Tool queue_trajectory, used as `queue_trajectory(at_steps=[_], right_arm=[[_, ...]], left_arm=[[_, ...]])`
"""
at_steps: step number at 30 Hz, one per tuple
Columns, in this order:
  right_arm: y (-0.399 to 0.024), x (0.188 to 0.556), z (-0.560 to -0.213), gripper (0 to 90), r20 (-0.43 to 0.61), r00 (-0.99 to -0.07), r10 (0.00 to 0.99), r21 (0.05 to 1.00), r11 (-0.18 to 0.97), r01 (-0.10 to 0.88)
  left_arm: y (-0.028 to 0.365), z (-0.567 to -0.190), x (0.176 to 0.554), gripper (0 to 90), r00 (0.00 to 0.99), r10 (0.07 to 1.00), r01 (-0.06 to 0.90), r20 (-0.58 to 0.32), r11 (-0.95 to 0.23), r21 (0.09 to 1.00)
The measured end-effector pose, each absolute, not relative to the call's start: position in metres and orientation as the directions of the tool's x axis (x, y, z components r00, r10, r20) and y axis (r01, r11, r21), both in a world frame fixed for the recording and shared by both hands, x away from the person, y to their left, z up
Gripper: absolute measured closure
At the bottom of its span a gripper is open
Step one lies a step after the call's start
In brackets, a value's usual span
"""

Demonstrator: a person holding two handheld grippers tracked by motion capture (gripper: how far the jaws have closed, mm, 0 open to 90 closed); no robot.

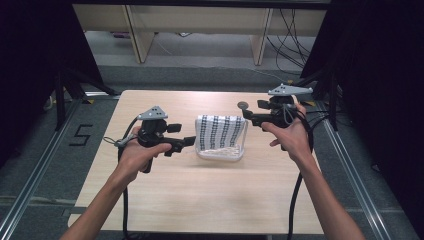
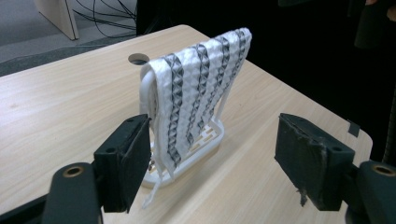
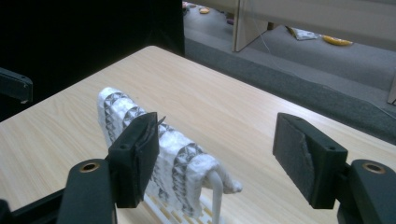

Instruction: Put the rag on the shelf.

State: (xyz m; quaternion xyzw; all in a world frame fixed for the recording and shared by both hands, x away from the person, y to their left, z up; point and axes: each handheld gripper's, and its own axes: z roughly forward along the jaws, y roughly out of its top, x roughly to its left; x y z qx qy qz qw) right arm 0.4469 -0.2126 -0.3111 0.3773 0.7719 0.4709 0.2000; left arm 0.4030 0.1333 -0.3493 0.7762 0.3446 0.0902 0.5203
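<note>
Black jaws of the left gripper (image 2: 212,163) stand wide apart with nothing between their pads; the cloth (image 2: 201,88) hangs just beyond them, close to the jaw on the left of that view. Those of the right gripper (image 3: 215,158) are spread just as wide and hold nothing, one pad showing in front of the cloth's top edge; whether it touches I cannot tell.

That cloth, white with dark patterned stripes, is draped over the upright rail of a small white rack (image 2: 196,149) near the middle of the table (image 1: 210,200). It looks light, soft and limp, so it would likely sag and slide off the smooth rail once lifted. A good hold seems to be the top fold at either end, pinching both layers. The rack looks light too, and may shift if the cloth is dragged sideways.

Seen from above, the left gripper (image 1: 187,141) points level toward the rack's left side and the right gripper (image 1: 248,116) toward its upper right corner, each held in a hand with the forearm reaching in from below.
</note>
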Motion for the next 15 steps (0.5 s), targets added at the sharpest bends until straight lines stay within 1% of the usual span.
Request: queue_trajectory(at_steps=[3, 9, 11, 12, 13, 15], right_arm=[[-0.212, 0.443, -0.312, 31.2, 0.06, -0.623, 0.78, 0.877, 0.256, 0.406], [-0.212, 0.435, -0.319, 31.0, 0.067, -0.643, 0.763, 0.886, 0.251, 0.39], [-0.213, 0.433, -0.318, 31.0, 0.074, -0.64, 0.764, 0.879, 0.253, 0.404], [-0.213, 0.43, -0.32, 31.0, 0.066, -0.639, 0.767, 0.879, 0.258, 0.4], [-0.214, 0.432, -0.322, 31.0, 0.05, -0.653, 0.755, 0.887, 0.267, 0.377], [-0.214, 0.426, -0.324, 31.0, 0.08, -0.641, 0.763, 0.88, 0.248, 0.406]], left_arm=[[0.137, -0.353, 0.399, 25.7, 0.743, 0.634, 0.439, -0.215, -0.219, 0.872], [0.14, -0.362, 0.389, 25.4, 0.734, 0.641, 0.448, -0.223, -0.211, 0.868], [0.141, -0.367, 0.386, 25.3, 0.739, 0.636, 0.446, -0.221, -0.217, 0.868], [0.141, -0.368, 0.384, 25.2, 0.738, 0.637, 0.448, -0.223, -0.216, 0.867], [0.141, -0.37, 0.383, 25.2, 0.741, 0.633, 0.446, -0.225, -0.212, 0.869], [0.142, -0.371, 0.38, 24.8, 0.741, 0.633, 0.45, -0.225, -0.219, 0.866]])
